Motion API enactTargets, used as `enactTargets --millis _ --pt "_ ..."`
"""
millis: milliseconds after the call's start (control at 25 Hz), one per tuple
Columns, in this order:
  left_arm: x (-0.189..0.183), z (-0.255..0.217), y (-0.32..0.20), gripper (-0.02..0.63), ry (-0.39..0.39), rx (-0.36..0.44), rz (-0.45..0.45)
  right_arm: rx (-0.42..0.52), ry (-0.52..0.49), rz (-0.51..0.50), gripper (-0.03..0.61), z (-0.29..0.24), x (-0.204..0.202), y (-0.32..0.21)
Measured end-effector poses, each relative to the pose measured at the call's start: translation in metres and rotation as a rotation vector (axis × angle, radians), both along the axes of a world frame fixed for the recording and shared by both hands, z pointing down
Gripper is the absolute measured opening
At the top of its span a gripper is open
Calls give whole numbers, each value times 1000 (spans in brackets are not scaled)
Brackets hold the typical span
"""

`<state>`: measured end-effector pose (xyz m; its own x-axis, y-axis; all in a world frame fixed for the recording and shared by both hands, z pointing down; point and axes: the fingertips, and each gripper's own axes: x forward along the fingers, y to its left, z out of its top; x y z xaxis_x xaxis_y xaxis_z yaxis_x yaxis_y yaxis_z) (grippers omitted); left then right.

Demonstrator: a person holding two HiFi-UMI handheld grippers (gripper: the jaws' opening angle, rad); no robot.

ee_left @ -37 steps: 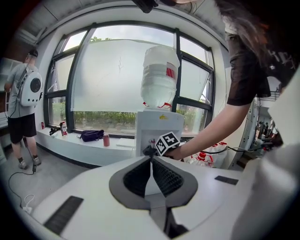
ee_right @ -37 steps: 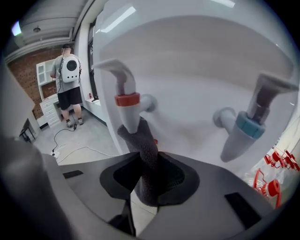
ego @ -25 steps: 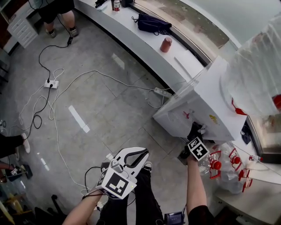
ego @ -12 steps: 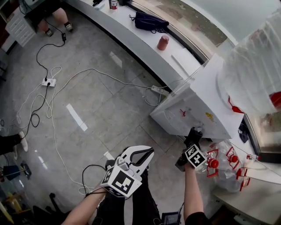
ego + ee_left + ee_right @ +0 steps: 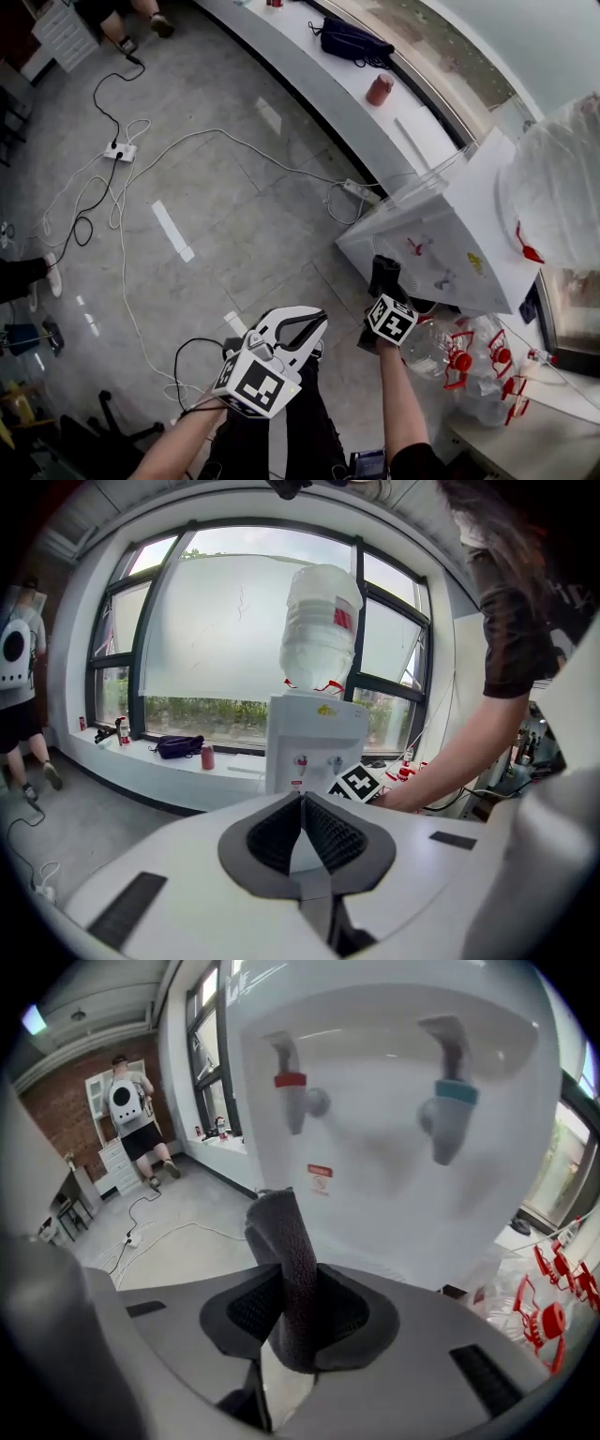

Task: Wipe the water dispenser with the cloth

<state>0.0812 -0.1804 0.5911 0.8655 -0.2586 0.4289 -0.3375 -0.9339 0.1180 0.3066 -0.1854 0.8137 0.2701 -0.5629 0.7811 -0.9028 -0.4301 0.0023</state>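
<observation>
Right gripper (image 5: 298, 1302), clamped on the grey cloth (image 5: 286, 1241), hovers just short of the water dispenser (image 5: 394, 1147) front. Next, I'd guess: press and sweep. Left gripper (image 5: 302, 832) hangs closed, empty, well back.

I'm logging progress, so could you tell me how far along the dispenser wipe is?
Done: the cloth is picked up, clamped in the right gripper. In hand: it is held up to the front of the water dispenser, below the taps; contact is unclear. Left: the wiping itself, as no wiped patch shows. The left gripper is shut, empty, held back.
</observation>
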Motion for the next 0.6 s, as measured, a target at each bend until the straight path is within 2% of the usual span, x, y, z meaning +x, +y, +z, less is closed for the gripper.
enactTargets --millis 200,360,440,600 --pt "-21 18 -11 20 -17 -5 -56 -13 7 -105 104 22 -24 -47" --pt "-32 38 -19 19 -19 -17 -100 -25 13 -154 106 41 -28 -74" --pt "-35 47 -21 20 -19 -18 -117 -21 8 -143 106 46 -23 -83" --pt "-41 61 -24 20 -17 -25 -144 -8 -3 -47 106 48 -3 -88"
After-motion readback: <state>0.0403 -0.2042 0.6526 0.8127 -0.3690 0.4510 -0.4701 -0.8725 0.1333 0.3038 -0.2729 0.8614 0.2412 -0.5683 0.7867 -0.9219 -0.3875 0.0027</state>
